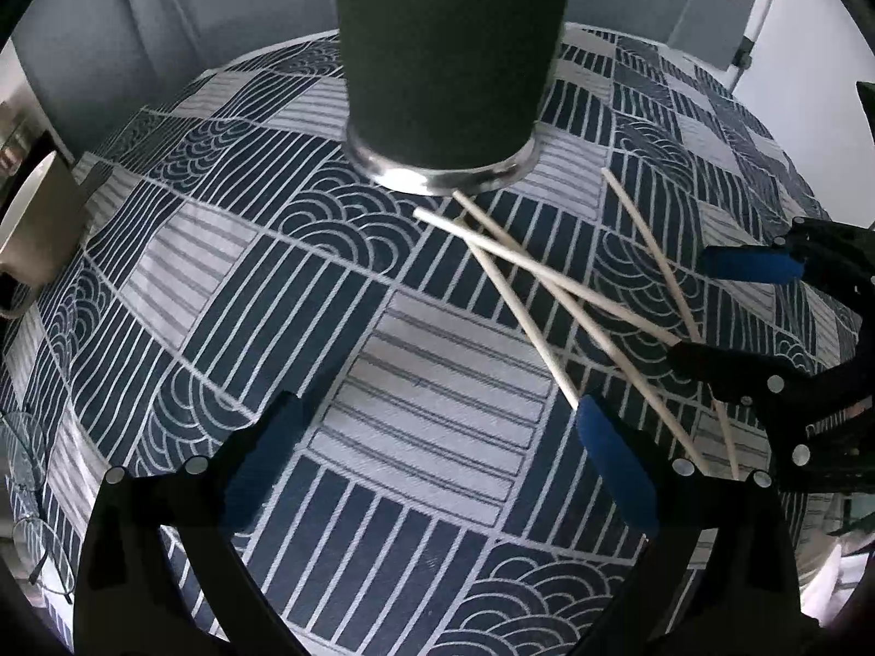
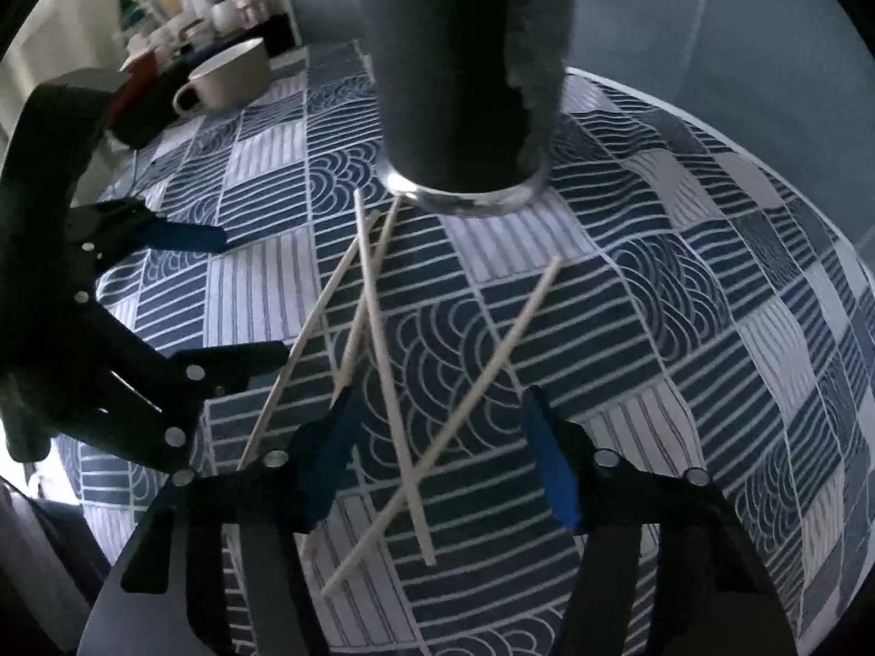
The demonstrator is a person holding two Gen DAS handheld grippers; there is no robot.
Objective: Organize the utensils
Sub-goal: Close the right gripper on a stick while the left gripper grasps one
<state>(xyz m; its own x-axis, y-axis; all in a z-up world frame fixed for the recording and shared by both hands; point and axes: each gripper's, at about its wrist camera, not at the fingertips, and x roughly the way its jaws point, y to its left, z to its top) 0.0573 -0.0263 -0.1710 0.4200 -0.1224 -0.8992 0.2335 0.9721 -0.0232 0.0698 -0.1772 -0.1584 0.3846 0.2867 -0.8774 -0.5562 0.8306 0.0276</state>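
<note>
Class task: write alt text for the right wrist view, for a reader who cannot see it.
Four wooden chopsticks lie scattered and crossing on a blue-and-white patterned tablecloth, in front of a tall dark cup. The right gripper hangs open over two of them, the left gripper beside it, also open. A pale mug sits far left.

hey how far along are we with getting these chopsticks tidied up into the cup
Nothing looks done yet: all four chopsticks lie loose and crossed on the patterned tablecloth, in front of the tall dark cup. In hand: the right gripper is open over two crossed sticks, pads not yet on them. The left gripper is open and empty. Left: picking up every stick.
</note>
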